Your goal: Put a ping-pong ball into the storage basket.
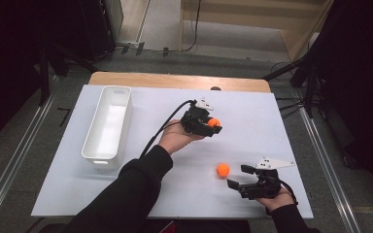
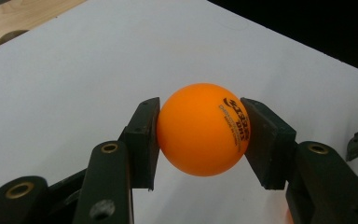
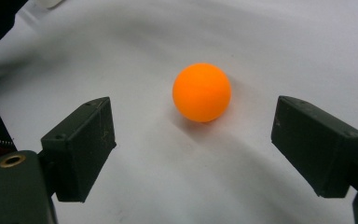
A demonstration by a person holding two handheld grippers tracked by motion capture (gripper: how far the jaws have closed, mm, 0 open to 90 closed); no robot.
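The left gripper (image 2: 200, 133) has its jaws squeezed on a round, smooth orange ball (image 2: 203, 129) with tiny dark writing, held over the white table (image 1: 252, 121). The right gripper (image 3: 193, 140) has its jaws wide open, holding nothing, near a second orange ball (image 3: 201, 92) lying on the table.

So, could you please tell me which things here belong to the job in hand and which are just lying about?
In the job:
- left gripper, shut on one orange ball
- right gripper, open, facing the second orange ball on the sheet
- white bin, probably the drop-off

Lying about:
- white sheet
- wooden table edge
- floor cables
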